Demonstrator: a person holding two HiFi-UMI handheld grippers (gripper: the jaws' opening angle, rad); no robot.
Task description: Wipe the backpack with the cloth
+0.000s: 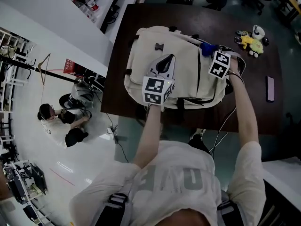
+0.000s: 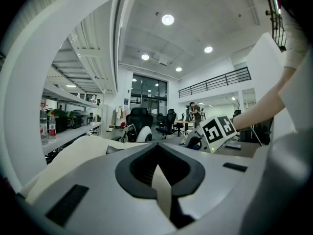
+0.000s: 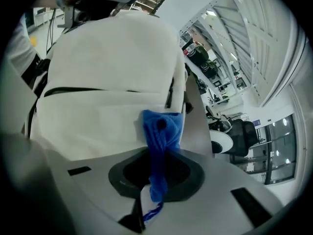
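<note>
A cream backpack (image 1: 188, 69) lies flat on the dark table (image 1: 136, 22). My left gripper (image 1: 164, 64) rests over its middle, nearly level. Its jaws (image 2: 161, 180) are shut, and only a pale sliver shows between them. The backpack's cream fabric (image 2: 73, 151) spreads out to its left. My right gripper (image 1: 212, 53) is at the backpack's far right corner, tilted down, and shut on a bunched blue cloth (image 1: 205, 46). In the right gripper view the cloth (image 3: 161, 131) hangs out of the jaws (image 3: 149, 199) and lies against the backpack (image 3: 107, 58).
A yellow plush toy (image 1: 249, 42) and a dark phone (image 1: 270, 88) lie on the table's right side. People crouch on the floor (image 1: 61, 121) to the left. A white shelf holds bottles (image 1: 89, 4). Office chairs (image 2: 139, 121) stand beyond the table.
</note>
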